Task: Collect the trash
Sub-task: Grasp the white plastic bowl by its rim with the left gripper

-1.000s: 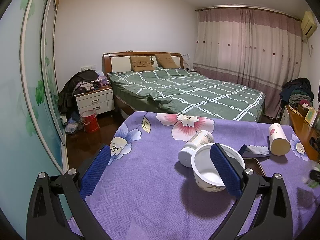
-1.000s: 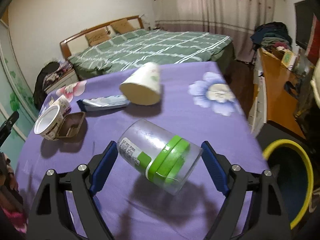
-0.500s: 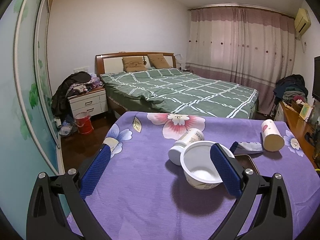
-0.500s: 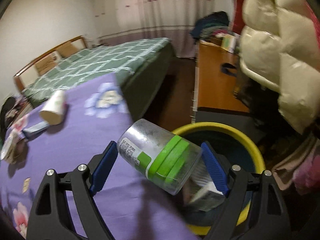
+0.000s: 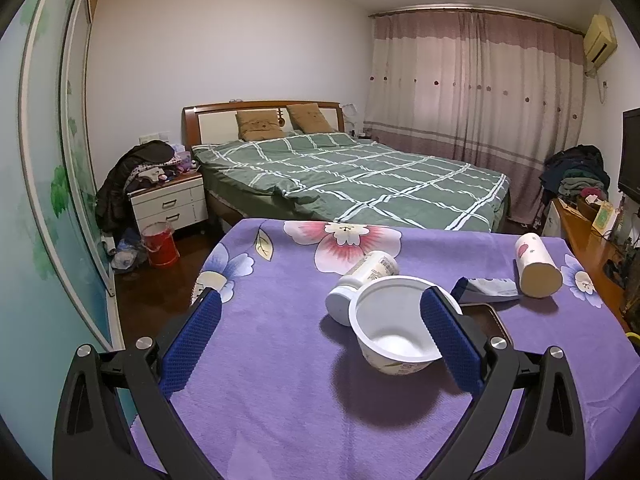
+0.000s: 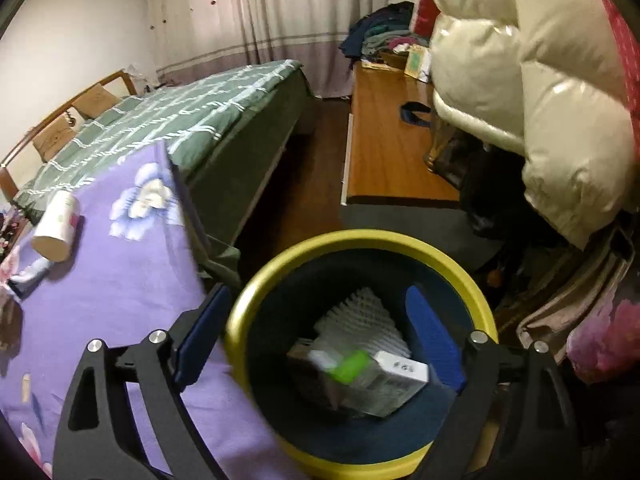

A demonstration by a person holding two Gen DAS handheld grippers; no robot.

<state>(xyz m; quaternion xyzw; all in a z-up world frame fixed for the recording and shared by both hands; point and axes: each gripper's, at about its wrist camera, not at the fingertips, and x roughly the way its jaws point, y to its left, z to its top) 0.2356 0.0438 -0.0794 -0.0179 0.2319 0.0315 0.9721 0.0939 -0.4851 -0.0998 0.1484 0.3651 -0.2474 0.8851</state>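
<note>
Bin drop: yellow-rimmed bin [image 6: 362, 240] sits under right gripper [image 6: 316, 336], spread wide, nothing gripped.
Clear green-banded jar [image 6: 352, 364] is seen blurred inside the bin. Left gripper [image 5: 320, 340] is held wide over white cup [image 5: 394, 332]; next, closure should be squared on the cup wall, not the rim.

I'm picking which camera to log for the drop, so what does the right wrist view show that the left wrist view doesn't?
Only the right wrist view shows the bin with the jar blurred inside it, below the open right gripper, plus a white coat. Only the left wrist view shows the open left gripper, the cup, the bottle and the nightstand. Both show the purple table, the tube and the bed.
</note>
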